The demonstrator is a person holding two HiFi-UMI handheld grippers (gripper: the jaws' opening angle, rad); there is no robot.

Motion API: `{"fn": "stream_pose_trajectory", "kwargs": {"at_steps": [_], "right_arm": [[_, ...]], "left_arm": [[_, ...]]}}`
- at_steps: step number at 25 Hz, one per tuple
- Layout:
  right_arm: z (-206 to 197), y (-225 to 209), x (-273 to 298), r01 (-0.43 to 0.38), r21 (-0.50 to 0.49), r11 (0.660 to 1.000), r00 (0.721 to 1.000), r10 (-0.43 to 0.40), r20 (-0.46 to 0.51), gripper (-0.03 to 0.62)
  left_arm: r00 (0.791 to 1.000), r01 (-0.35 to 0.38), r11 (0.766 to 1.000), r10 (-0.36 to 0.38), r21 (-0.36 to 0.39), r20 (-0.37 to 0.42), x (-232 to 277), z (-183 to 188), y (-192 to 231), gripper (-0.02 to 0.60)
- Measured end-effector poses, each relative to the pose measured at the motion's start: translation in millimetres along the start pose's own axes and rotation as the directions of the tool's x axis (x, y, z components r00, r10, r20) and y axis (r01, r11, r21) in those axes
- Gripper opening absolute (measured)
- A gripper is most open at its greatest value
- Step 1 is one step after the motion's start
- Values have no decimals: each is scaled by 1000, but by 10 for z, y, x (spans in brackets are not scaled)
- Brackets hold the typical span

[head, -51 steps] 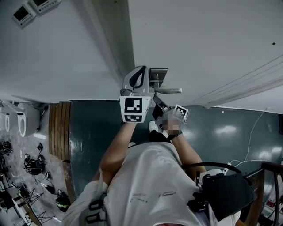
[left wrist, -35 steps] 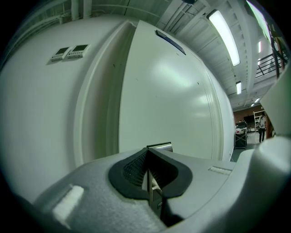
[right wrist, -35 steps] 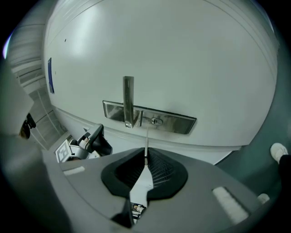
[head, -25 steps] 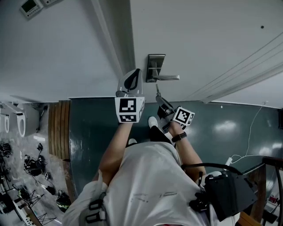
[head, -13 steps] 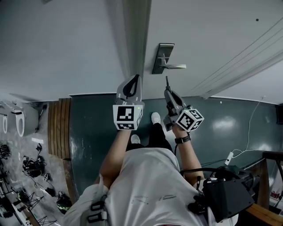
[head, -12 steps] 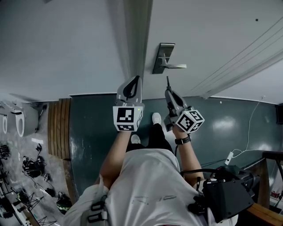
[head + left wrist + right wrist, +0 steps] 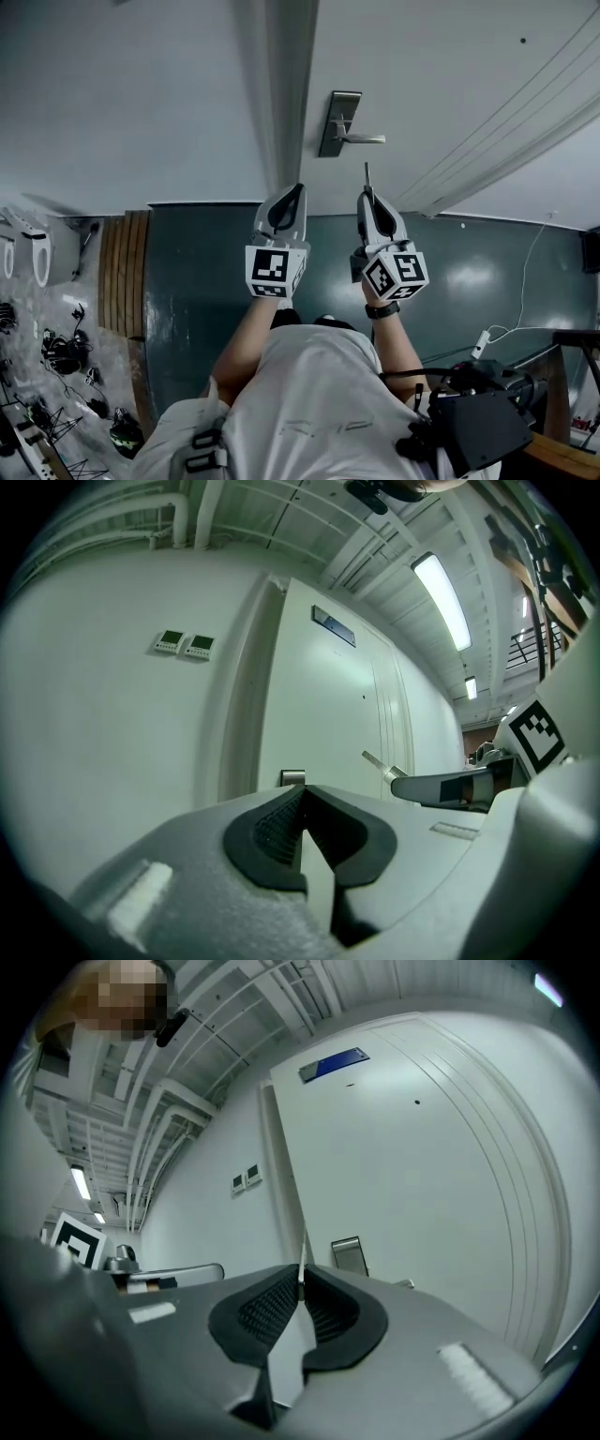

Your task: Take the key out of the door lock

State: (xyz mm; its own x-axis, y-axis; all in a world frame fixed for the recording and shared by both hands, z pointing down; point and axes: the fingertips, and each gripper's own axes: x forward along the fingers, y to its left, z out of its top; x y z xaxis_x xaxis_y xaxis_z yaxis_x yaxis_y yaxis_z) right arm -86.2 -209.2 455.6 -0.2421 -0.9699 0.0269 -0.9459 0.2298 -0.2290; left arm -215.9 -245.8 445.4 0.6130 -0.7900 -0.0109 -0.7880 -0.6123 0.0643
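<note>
The door's metal lock plate (image 7: 337,122) with its lever handle (image 7: 364,139) is ahead of both grippers, clear of them. My right gripper (image 7: 367,195) is shut on the key (image 7: 366,175), a thin blade poking out of the jaw tips toward the door. In the right gripper view the key (image 7: 302,1252) stands edge-on between the pads, with the lock plate (image 7: 348,1252) behind it. My left gripper (image 7: 295,189) hangs beside it, shut with nothing in it. In the left gripper view its pads meet at the tips (image 7: 301,797).
The door frame (image 7: 286,94) runs just left of the lock. Two wall controllers (image 7: 186,644) hang on the wall left of the door. A blue sign (image 7: 335,1061) is high on the door. Dark floor (image 7: 187,272), a black bag (image 7: 478,422) and a white cable (image 7: 530,281) lie below.
Both grippers have drawn back from the door. The right one left the lock with the key in its jaws, rose and rolled upright. The left one came away from the handle.
</note>
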Motion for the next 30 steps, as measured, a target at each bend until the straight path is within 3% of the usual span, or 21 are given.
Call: {"fn": "stream_pose_trajectory", "kwargs": {"at_steps": [8, 15, 19, 30], "right_arm": [[93, 65, -480, -82, -76, 994, 996, 81, -24, 26], [124, 216, -806, -69, -89, 994, 998, 69, -9, 26], [189, 326, -863, -32, -85, 996, 999, 35, 26, 26], [165, 513, -842, -16, -79, 997, 1000, 18, 23, 26]], "left_arm": [[997, -71, 997, 72, 4, -13, -281, 0, -524, 0], [999, -30, 999, 30, 16, -29, -536, 20, -872, 0], [1000, 11, 998, -11, 55, -10, -579, 130, -900, 0], [1000, 1, 999, 0, 47, -9, -842, 142, -730, 0]]}}
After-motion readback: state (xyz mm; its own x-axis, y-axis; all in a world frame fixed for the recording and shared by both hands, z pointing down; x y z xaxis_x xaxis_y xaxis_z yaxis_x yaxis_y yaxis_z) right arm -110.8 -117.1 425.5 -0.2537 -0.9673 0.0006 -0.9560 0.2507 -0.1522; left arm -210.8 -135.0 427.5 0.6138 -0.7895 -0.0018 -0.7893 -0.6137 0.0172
